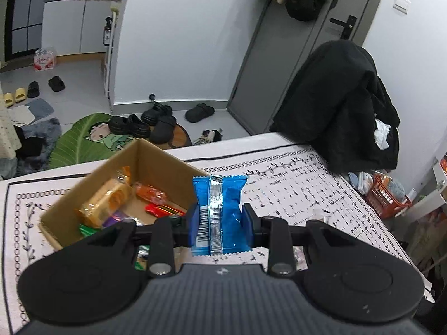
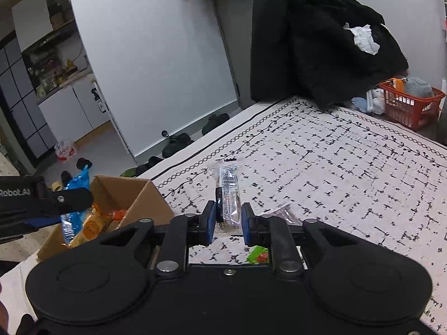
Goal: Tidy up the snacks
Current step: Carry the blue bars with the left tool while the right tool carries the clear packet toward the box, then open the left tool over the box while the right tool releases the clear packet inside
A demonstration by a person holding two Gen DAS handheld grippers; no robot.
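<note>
Patterned white cloth covers the table (image 2: 349,173), and one open cardboard box (image 1: 156,162) sits on it with several wrapped snacks inside, too jumbled to count. Just right of the box, the left tongs (image 1: 220,220) pinch one blue snack packet (image 1: 220,209) upright, silver seam showing. Farther right of the box, the right tongs (image 2: 229,220) clamp one clear-wrapped snack bar (image 2: 227,192). Two more small wrappers lie beside them, one clear (image 2: 279,212), one green (image 2: 258,254).
</note>
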